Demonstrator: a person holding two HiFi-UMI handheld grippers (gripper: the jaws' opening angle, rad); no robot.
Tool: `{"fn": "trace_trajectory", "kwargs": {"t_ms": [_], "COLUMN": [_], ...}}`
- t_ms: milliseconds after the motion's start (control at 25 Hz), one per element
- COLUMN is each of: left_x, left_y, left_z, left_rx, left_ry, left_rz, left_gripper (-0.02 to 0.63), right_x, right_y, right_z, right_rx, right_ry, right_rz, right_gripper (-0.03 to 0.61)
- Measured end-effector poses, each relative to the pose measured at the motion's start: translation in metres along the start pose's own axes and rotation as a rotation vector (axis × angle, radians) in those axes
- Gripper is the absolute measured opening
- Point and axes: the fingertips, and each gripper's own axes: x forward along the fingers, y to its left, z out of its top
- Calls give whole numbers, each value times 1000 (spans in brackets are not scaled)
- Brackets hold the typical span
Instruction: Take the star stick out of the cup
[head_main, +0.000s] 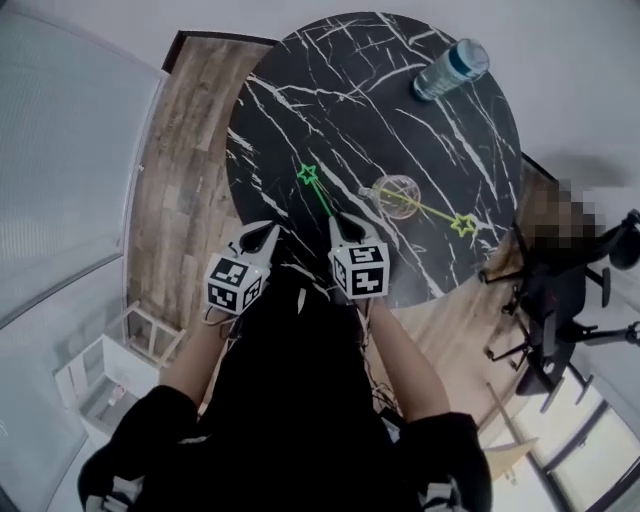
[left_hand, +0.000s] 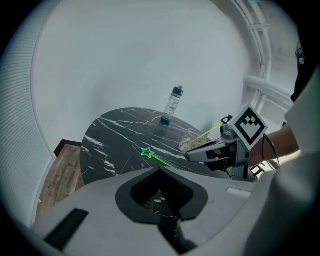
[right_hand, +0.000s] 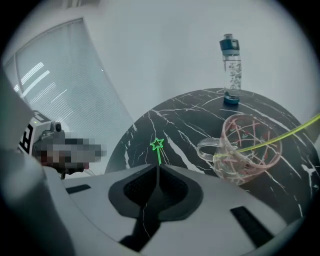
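Green stick (right_hand: 158, 150) is clamped between the closed jaws of the right gripper (head_main: 341, 221), its star ahead of them. Just right, a yellow stick (head_main: 440, 214) leans in the cup (head_main: 395, 190). The left gripper (head_main: 268, 232) is held closed and empty.

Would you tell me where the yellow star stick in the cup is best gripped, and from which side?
I would grip the yellow star stick on its bare shaft just outside the cup rim, from above on the person's right: it leans over that rim, star end clear.
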Motion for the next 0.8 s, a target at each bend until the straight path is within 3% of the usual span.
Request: {"fn": "trace_trajectory", "kwargs": {"t_ms": [240, 520, 800], "left_x": [14, 21, 29], "left_y": [-24, -65, -98], "left_z": [19, 47, 73], "left_rx": [131, 256, 390], "left_ry": [25, -24, -16], "left_rz": [-86, -182, -233], "left_gripper": [-2, -2, -2], "right_x": [-28, -64, -99], "right_y": [-4, -12, -26], "right_z": [10, 15, 22], "right_rx": [29, 73, 51], "right_ry": [-163, -329, -410], "right_rz": [-21, -32, -53], "right_gripper": [-2, -3, -3]}}
